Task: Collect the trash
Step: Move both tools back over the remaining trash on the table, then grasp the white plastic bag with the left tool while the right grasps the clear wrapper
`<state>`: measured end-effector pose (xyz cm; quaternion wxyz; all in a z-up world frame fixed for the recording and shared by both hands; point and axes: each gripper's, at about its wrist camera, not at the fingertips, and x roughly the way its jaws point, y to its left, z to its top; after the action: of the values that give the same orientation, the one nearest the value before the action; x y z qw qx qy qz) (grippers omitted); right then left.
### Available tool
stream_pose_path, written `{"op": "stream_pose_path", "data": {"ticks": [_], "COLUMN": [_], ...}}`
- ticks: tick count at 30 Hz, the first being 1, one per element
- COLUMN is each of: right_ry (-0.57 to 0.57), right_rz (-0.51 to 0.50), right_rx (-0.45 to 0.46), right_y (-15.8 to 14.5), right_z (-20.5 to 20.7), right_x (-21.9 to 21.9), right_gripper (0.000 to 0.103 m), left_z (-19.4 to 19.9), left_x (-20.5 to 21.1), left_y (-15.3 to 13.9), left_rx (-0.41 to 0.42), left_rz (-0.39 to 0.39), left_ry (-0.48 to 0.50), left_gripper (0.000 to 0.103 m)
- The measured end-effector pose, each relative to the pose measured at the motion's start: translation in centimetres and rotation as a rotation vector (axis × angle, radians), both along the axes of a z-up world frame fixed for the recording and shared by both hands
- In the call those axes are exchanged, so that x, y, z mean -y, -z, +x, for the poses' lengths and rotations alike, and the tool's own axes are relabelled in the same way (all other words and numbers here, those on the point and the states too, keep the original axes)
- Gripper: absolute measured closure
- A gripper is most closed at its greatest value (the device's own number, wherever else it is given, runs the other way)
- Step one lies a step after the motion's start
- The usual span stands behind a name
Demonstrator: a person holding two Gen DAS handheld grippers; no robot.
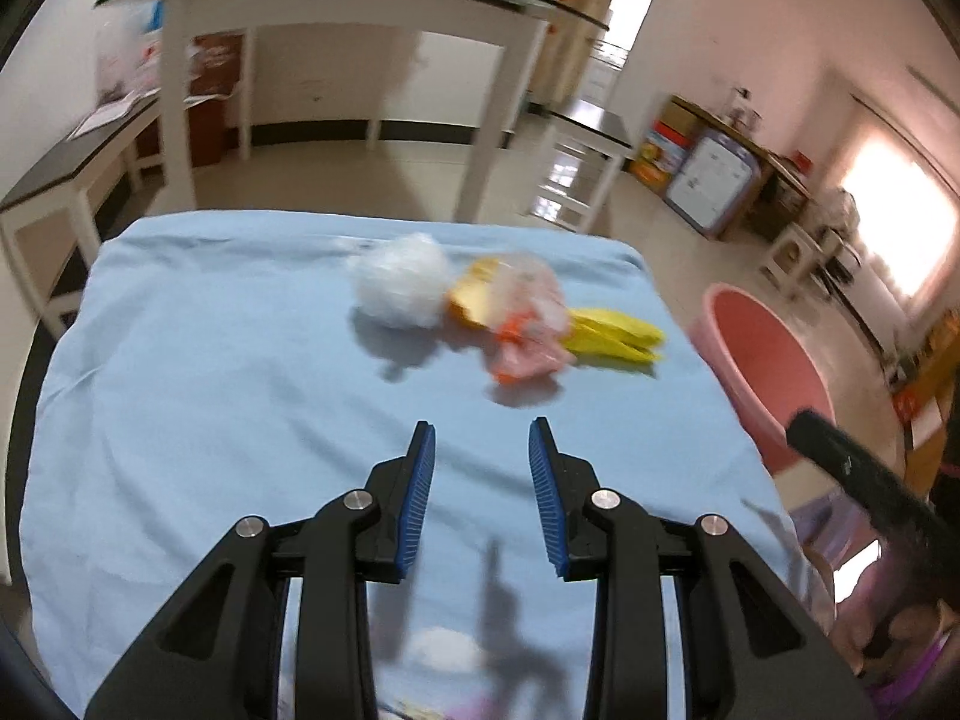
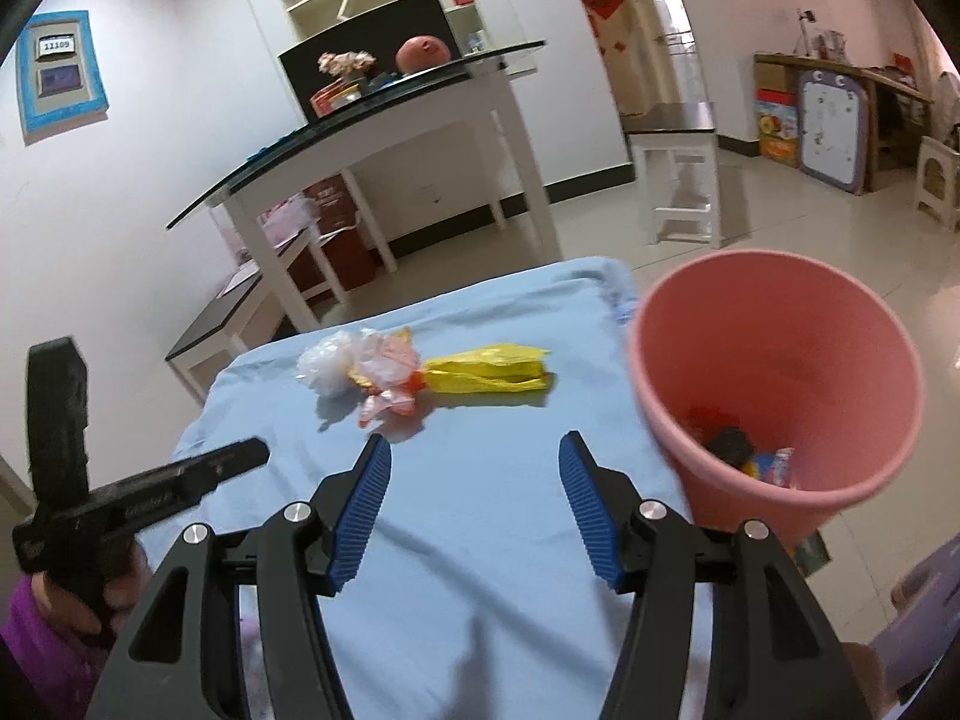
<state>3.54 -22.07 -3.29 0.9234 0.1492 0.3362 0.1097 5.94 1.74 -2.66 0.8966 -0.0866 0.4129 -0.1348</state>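
1. The left claw (image 1: 482, 438) hangs above the blue cloth (image 1: 240, 372) on the tabletop with its blue-padded fingers (image 1: 420, 498) apart and nothing between them.
2. The right claw (image 2: 474, 450) is also spread wide and empty, above the same cloth.
3. The trash lies in a tight row near the far edge of the cloth: a crumpled white plastic wad (image 2: 324, 369), a clear and orange wrapper (image 2: 387, 381) touching it, and a yellow wrapper (image 2: 489, 375) on the right.
4. A pink bin (image 2: 774, 360) stands just beside the tabletop's right edge, with a few dark and coloured scraps (image 2: 744, 456) at its bottom.
5. The left view is blurred.
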Motion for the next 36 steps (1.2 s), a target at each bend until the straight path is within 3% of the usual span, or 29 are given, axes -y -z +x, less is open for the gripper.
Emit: {"op": "stream_pose_path", "data": {"ticks": [12, 23, 29, 31, 34, 35, 36], "right_ry": [-0.106, -0.209, -0.222, -0.225, -0.229, -0.23, -0.233], "right_rz": [-0.017, -0.091, -0.103, -0.106, -0.112, -0.115, -0.112], "right_rx": [0.015, 0.024, -0.02, -0.042, -0.071, -0.078, -0.083], "right_y": [0.3, 1.0, 2.9, 3.5, 4.2, 4.4, 4.5], "right_z": [4.4, 11.3, 14.1, 14.7, 15.1, 15.1, 15.1], "right_x": [-3.1, -7.3, -9.0, -9.3, -9.7, -9.8, -9.8], "right_gripper": [0.045, 0.044, 0.044, 0.047, 0.065, 0.072, 0.073], "left_z": [5.9, 10.2, 10.7, 10.6, 10.3, 10.1, 10.0], "left_x": [-1.7, -0.7, -0.8, -0.8, -0.7, -0.8, -0.8], "left_y": [-0.8, 1.1, 2.0, 2.2, 2.4, 2.5, 2.5], "left_rx": [0.03, -0.02, -0.05, -0.05, -0.041, -0.037, -0.032], "left_rz": [0.008, 0.046, 0.008, -0.005, -0.015, -0.022, -0.025], "left_ry": [-0.09, -0.11, -0.101, -0.088, -0.074, -0.07, -0.066], "left_gripper": [0.07, 0.07, 0.07, 0.07, 0.071, 0.075, 0.083]}}
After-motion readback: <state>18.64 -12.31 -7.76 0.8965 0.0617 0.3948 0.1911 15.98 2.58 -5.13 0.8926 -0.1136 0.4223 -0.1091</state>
